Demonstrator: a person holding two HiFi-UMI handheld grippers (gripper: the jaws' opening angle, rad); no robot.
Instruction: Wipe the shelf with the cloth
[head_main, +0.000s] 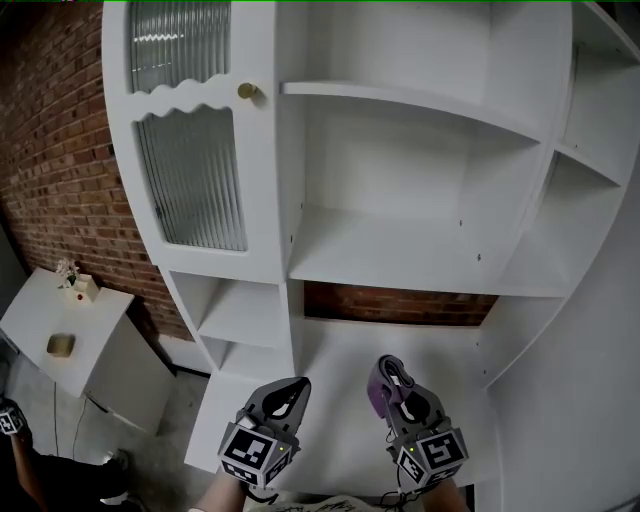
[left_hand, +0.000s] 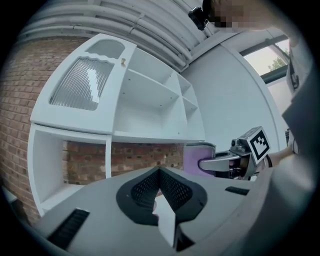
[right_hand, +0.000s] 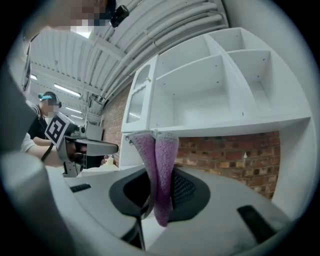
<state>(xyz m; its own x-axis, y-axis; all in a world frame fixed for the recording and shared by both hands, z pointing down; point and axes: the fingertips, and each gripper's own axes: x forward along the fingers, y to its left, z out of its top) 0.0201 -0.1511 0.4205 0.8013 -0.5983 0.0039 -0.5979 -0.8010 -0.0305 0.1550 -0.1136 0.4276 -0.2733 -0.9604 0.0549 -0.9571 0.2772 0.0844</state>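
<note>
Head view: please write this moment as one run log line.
left hand-held gripper: shut, empty | right hand-held gripper: shut on purple cloth | shelf: cloth not on it

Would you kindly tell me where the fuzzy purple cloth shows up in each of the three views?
Head view: fuzzy purple cloth at the bottom, right of centre, pinched in the right gripper.
Left gripper view: right of centre, held by the right gripper.
Right gripper view: dead centre, between the jaws.
Shared landmark: the red brick strip under the white shelf.
</note>
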